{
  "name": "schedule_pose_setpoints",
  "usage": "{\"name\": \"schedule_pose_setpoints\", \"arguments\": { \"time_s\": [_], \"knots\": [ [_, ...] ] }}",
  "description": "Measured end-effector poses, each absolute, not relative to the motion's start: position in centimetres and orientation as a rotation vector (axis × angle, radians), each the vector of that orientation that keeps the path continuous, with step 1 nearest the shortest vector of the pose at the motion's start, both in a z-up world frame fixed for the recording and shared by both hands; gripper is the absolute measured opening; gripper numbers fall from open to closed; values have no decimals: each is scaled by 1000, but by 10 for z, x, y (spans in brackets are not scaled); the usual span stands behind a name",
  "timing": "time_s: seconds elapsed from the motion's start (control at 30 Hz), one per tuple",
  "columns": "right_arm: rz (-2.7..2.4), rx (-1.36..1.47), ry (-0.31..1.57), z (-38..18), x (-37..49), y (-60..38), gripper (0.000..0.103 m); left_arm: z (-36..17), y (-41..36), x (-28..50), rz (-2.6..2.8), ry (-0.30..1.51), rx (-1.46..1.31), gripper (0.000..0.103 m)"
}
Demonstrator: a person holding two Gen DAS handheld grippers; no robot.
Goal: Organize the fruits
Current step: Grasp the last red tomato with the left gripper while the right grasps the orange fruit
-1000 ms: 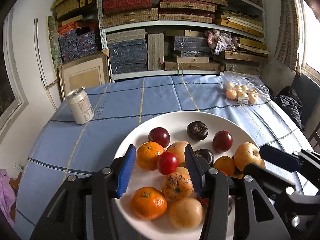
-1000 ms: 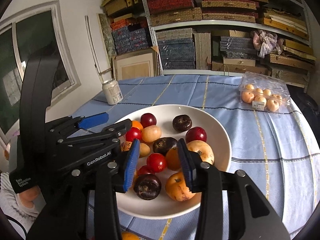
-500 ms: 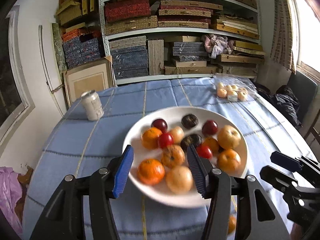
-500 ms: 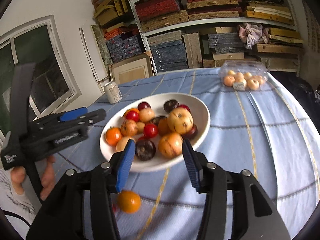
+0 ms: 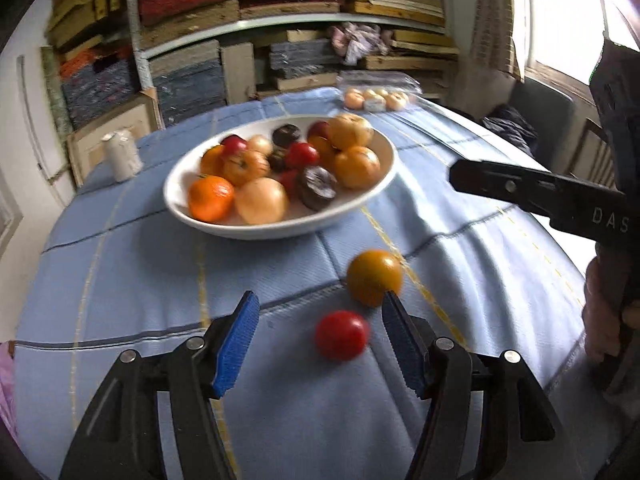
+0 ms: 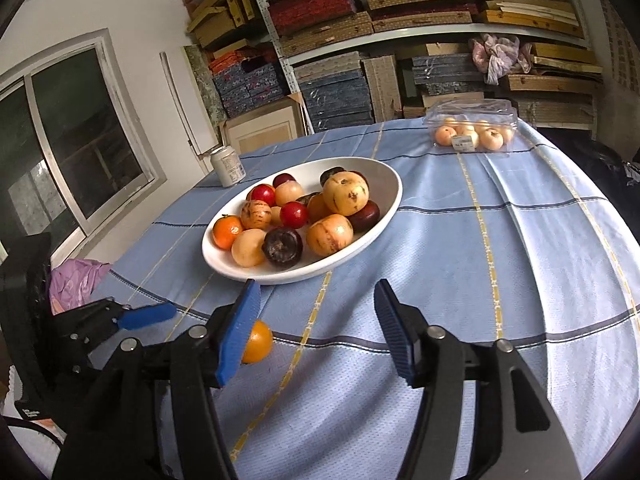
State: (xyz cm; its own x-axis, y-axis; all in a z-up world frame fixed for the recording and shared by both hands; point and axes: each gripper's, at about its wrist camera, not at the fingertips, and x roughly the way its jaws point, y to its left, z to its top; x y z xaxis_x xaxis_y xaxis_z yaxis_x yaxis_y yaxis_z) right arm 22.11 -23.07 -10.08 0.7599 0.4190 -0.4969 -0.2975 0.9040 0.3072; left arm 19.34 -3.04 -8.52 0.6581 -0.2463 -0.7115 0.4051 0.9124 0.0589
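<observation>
A white bowl (image 5: 224,226) piled with several oranges, red and dark fruits stands mid-table; it also shows in the right wrist view (image 6: 390,184). Two loose fruits lie on the blue cloth in front of it: an orange one (image 5: 374,277), also showing in the right wrist view (image 6: 258,342), and a red one (image 5: 341,335). My left gripper (image 5: 320,346) is open and empty, low over the cloth, with the red fruit between its jaws. My right gripper (image 6: 316,334) is open and empty, near the bowl's front rim, the orange fruit just behind its left finger.
A white can (image 6: 227,167) stands at the far left of the table. A clear plastic box of pale fruits (image 6: 472,130) sits at the far right edge. Shelves stacked with boxes (image 6: 360,28) fill the wall behind. The table edge curves away on both sides.
Both grippers have pulled back from over the bowl toward the table's near side. Two loose fruits have come into view on the cloth in front of the bowl.
</observation>
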Motion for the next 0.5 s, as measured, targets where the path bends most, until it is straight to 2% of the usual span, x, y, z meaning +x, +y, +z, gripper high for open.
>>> {"name": "schedule_pose_setpoints", "arguments": {
  "time_s": [0.03, 0.1, 0.13, 0.5],
  "knots": [
    [397, 215, 595, -102, 221, -229, 58, -90, -32, 195, -387, 788, 222, 61],
    [412, 212, 611, -103, 223, -226, 58, -101, -34, 196, -398, 828, 232, 39],
    [419, 207, 617, -104, 224, -224, 58, -106, -36, 196, -407, 850, 233, 34],
    [532, 44, 717, -122, 229, -167, 58, -102, -27, 194, -412, 832, 193, 32]
  ]
}}
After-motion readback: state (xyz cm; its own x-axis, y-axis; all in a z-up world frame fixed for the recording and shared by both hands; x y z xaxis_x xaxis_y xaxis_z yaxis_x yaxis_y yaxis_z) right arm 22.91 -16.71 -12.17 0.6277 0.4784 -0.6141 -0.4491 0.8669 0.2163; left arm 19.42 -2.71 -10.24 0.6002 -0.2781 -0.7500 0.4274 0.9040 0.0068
